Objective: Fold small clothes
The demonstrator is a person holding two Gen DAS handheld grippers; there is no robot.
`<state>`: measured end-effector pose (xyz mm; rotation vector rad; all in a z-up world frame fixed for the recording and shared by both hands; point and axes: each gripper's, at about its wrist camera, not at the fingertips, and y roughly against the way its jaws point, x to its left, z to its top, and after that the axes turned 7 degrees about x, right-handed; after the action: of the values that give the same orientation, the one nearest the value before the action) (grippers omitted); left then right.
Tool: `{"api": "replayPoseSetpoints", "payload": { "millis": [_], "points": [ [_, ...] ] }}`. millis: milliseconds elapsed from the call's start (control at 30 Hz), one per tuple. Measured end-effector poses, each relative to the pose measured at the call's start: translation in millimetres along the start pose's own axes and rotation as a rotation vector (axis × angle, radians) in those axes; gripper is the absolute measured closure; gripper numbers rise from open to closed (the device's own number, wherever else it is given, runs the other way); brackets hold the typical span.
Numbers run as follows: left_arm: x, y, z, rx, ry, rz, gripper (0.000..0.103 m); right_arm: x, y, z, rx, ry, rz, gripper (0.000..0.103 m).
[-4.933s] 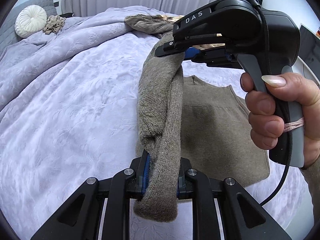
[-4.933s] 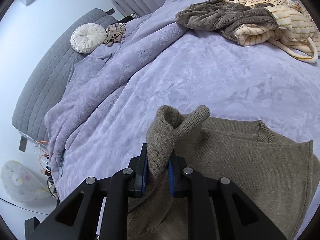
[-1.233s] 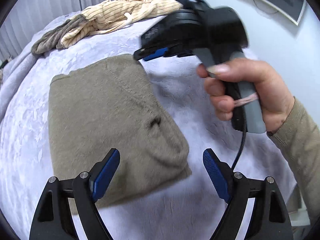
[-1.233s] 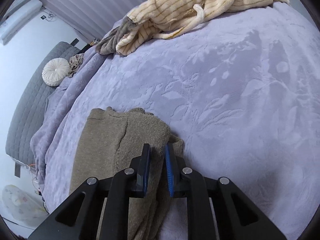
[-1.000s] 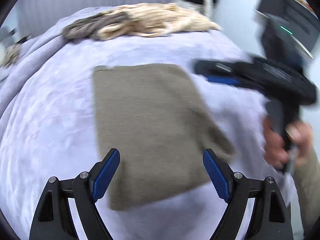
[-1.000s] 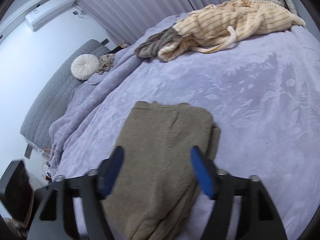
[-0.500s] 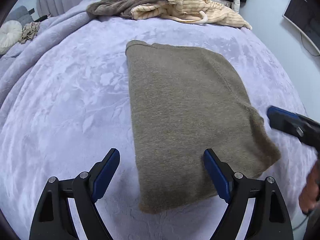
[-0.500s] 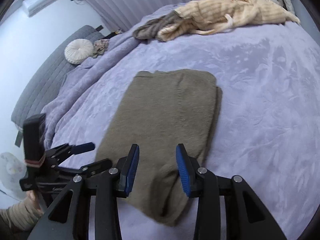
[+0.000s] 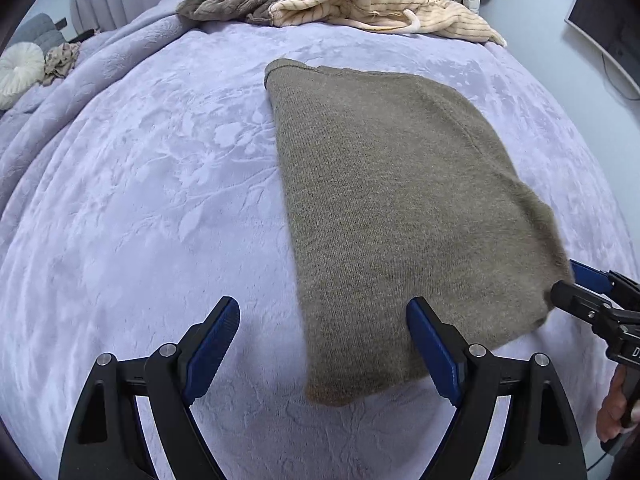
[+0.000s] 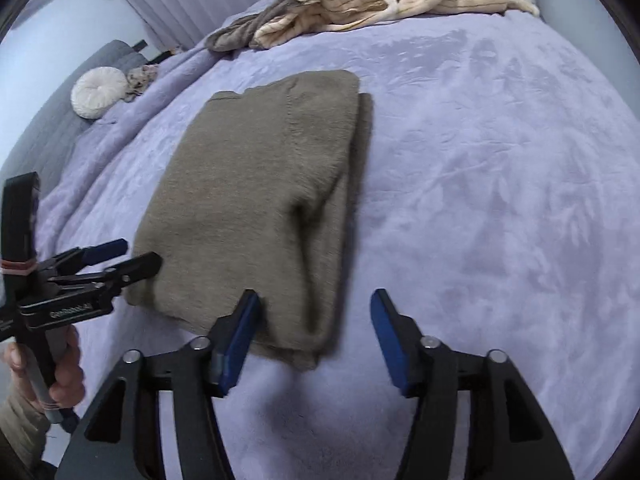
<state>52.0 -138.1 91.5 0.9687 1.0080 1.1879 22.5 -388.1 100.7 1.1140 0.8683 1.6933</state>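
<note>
folded brown sweater (image 9: 392, 208) flat on bed (image 9: 140, 200), bare blanket all around; left gripper (image 9: 324, 344) wide open, right gripper (image 10: 312, 340) just opening, both empty.

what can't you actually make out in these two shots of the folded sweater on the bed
- Sweater: how its sleeves are tucked is hidden under the top layer in both views.
- Near corner of the sweater in the right wrist view: smeared by motion blur.
- Small crumpled cloth beside the round cushion: too small to identify.
- Person: only a hand shows, cut off by the edge.
- Screen on the wall: cut off by the fisheye rim.
</note>
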Motion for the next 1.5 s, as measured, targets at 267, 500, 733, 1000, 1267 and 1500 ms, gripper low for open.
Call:
{"api": "replayPoseSetpoints", "payload": {
  "millis": [267, 500, 733, 1000, 1267, 1500],
  "points": [
    [38.7, -0.9, 52.9, 0.092, 0.150, -0.289, 0.017, -22.1, 21.6, 43.6, -0.070, -0.105, 0.099, 0.021],
    [35.0, -51.4, 91.1, 0.200, 0.217, -0.452, 0.016, -26.8, -54.8, 94.3, 0.086, -0.187, 0.234, 0.021],
    [12.3, -84.7, 93.7, 0.217, 0.187, -0.460, 0.011, -18.6, -102.3, 98.9, 0.132, -0.178, 0.287, 0.020],
    [-2.8, -61.5, 98.0, 0.153, 0.081, -0.370, 0.048, 13.4, -88.4, 107.6, 0.093, -0.072, 0.220, 0.059],
    [-17.2, -29.3, 95.1, 0.100, -0.001, -0.280, 0.053, 46.6, -54.1, 105.1, 0.042, 0.013, 0.139, 0.061],
    [-13.7, -5.4, 74.1, 0.078, -0.026, -0.257, 0.053, 63.4, -39.1, 89.8, 0.029, 0.032, 0.133, 0.061]
  ]
}}
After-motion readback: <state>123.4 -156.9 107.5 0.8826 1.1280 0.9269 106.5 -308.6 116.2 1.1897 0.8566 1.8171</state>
